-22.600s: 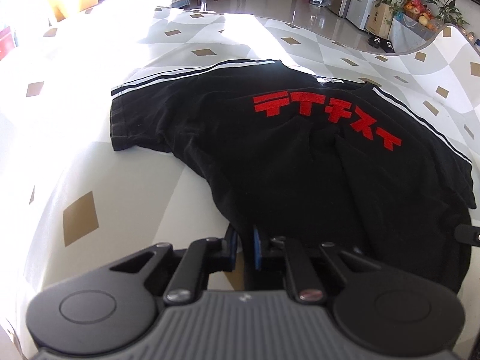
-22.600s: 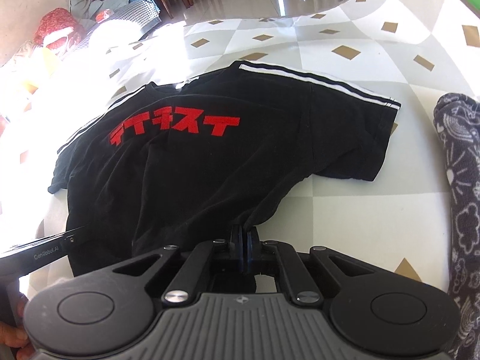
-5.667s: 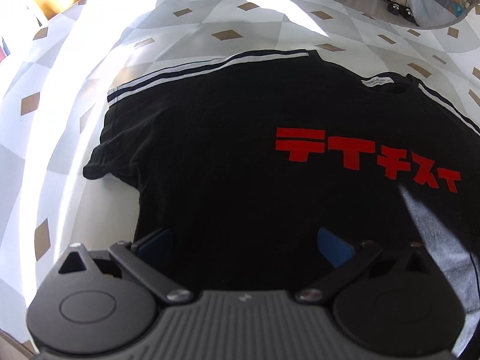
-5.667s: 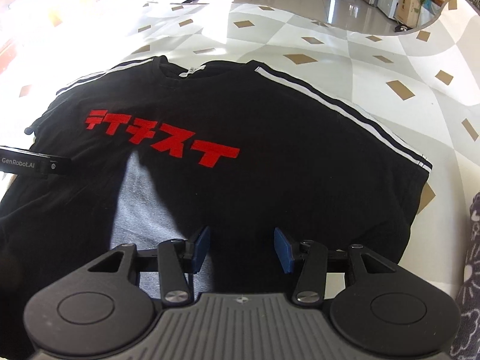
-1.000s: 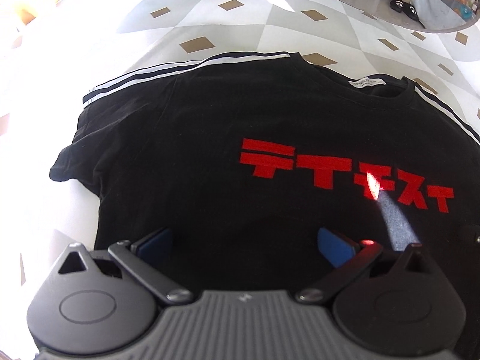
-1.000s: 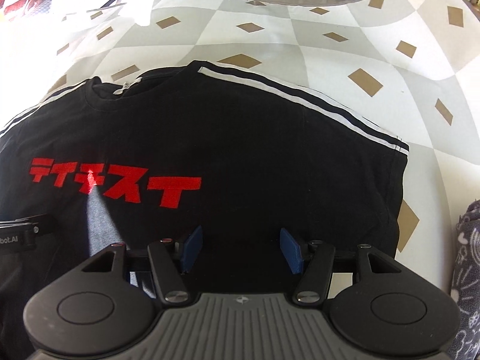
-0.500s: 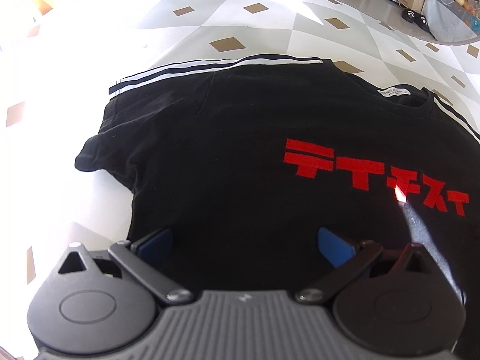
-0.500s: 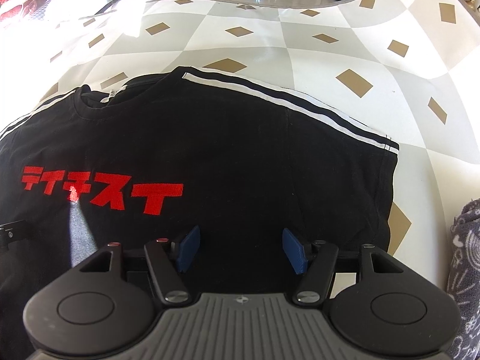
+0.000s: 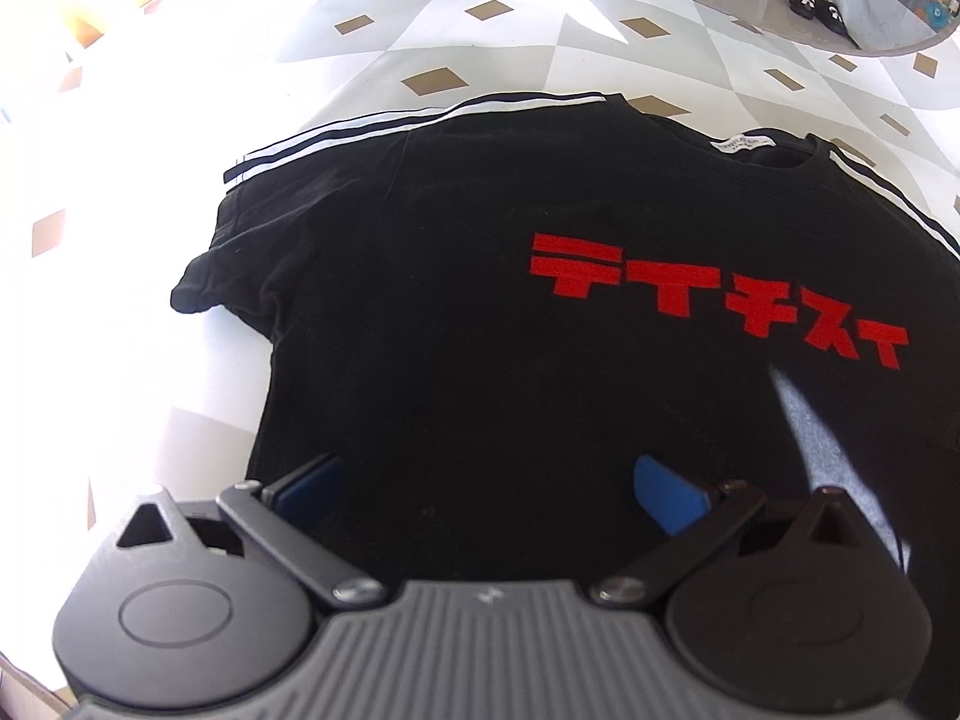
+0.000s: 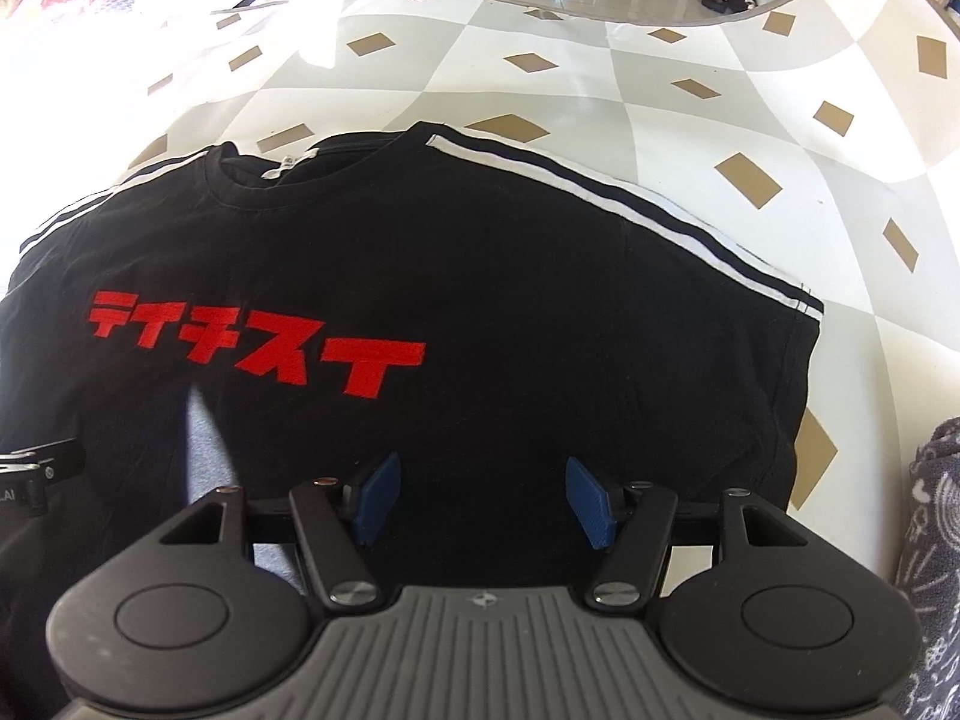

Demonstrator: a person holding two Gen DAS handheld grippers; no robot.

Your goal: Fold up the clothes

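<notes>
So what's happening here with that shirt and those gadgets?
A person is folding a black T-shirt spread flat, print up, on a patterned surface. They hold a left claw and a right claw, both open above the shirt's lower part, gripping nothing. No fold has been made yet.

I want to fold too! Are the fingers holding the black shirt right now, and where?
No. Both the left gripper and the right gripper are open above the black T-shirt, which lies flat.
</notes>
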